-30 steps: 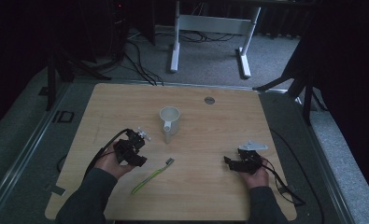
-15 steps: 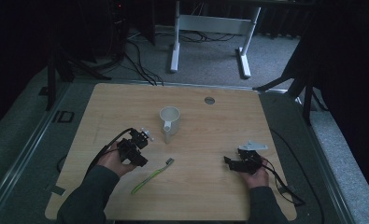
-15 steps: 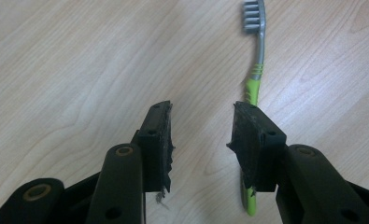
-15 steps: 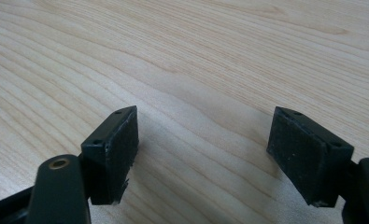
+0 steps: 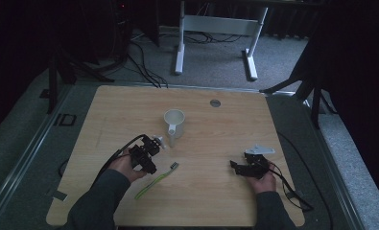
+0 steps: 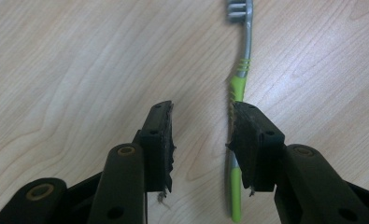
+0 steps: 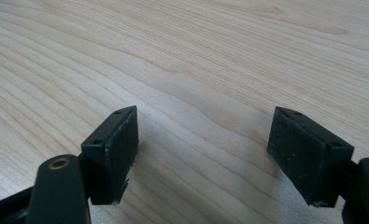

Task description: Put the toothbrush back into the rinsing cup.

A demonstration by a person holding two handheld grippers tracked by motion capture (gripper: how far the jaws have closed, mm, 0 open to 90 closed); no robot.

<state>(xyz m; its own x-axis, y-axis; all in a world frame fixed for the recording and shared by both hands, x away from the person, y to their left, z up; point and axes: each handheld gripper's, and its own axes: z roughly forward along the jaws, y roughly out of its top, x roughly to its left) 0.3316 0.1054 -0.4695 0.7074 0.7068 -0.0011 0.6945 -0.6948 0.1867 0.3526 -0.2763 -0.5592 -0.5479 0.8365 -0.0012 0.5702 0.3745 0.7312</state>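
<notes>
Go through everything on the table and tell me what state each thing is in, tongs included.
toothbrush: flat on the table, partly hidden behind one jaw, not gripped
mug: upright, looks empty
left tongs: open, jaws just been closing, nothing between them
right tongs: open wide, nothing between them, low over bare wood
table: light wood

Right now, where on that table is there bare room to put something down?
The far left corner of the table beyond the white mug, the right side past the round insert, and the near middle between toothbrush and right gripper are bare. It is crowded where the left gripper, toothbrush and mug cluster.
</notes>
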